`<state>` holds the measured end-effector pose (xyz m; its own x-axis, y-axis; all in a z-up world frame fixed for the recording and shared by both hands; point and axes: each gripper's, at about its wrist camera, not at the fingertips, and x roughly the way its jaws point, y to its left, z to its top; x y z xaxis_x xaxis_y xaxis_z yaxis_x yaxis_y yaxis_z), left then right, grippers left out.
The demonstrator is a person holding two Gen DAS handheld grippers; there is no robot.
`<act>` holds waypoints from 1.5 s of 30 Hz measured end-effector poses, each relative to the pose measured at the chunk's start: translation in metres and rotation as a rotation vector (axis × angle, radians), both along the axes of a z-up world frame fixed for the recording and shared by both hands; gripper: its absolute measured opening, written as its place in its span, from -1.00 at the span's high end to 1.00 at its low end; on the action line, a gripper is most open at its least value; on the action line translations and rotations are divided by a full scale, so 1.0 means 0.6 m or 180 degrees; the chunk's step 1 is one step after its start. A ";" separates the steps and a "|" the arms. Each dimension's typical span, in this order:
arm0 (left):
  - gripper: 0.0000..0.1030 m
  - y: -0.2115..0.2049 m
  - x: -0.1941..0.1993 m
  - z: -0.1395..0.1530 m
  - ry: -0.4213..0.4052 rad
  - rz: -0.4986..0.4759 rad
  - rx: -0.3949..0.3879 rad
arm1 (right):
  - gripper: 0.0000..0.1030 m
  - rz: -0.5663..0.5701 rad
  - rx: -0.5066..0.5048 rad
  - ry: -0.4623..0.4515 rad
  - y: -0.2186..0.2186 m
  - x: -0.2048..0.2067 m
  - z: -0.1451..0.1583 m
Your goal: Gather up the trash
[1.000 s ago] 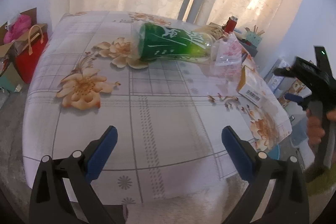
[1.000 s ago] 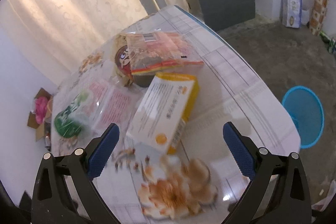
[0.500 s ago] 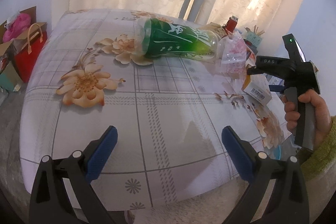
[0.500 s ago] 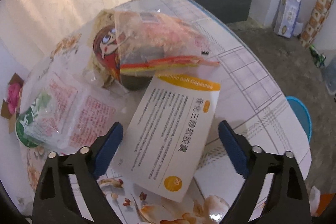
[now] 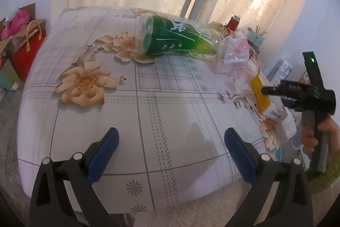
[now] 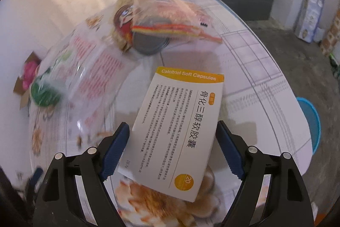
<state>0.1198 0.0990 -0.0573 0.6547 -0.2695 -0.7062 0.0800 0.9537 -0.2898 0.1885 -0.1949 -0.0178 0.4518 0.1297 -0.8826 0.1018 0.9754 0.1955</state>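
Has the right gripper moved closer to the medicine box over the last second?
Yes. The right gripper has come down over the medicine box, which now sits between its closing jaws, while the snack bag behind has slid toward the frame's top.
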 end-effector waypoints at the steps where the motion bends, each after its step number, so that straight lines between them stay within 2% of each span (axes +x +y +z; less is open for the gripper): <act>1: -0.89 -0.002 0.001 0.000 0.0007 -0.0005 0.0009 | -0.52 0.0029 -0.0008 -0.0007 -0.002 -0.008 0.001; 10: -0.89 -0.017 -0.001 0.009 0.0004 -0.0033 0.0030 | -0.60 -0.0122 0.0233 -0.0038 -0.035 -0.044 -0.003; 14: -0.89 -0.025 -0.001 0.013 0.0002 -0.0074 0.0038 | -0.60 -0.0181 0.0201 -0.0108 -0.034 -0.044 0.000; 18: -0.89 -0.032 0.003 0.020 -0.0039 -0.0096 0.0012 | -0.60 -0.0227 0.0147 -0.0223 -0.036 -0.073 0.007; 36: -0.89 -0.075 0.032 0.048 -0.0154 -0.0294 -0.0047 | -0.64 -0.0025 0.0090 -0.0365 -0.037 -0.053 -0.002; 45: -0.89 -0.088 0.043 0.044 -0.0136 -0.0378 -0.0090 | -0.64 0.0015 0.0076 -0.0385 -0.024 -0.043 -0.003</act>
<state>0.1455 0.0463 -0.0308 0.6464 -0.3662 -0.6694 0.2046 0.9284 -0.3103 0.1625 -0.2095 -0.0194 0.5542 0.1524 -0.8183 0.0716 0.9707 0.2292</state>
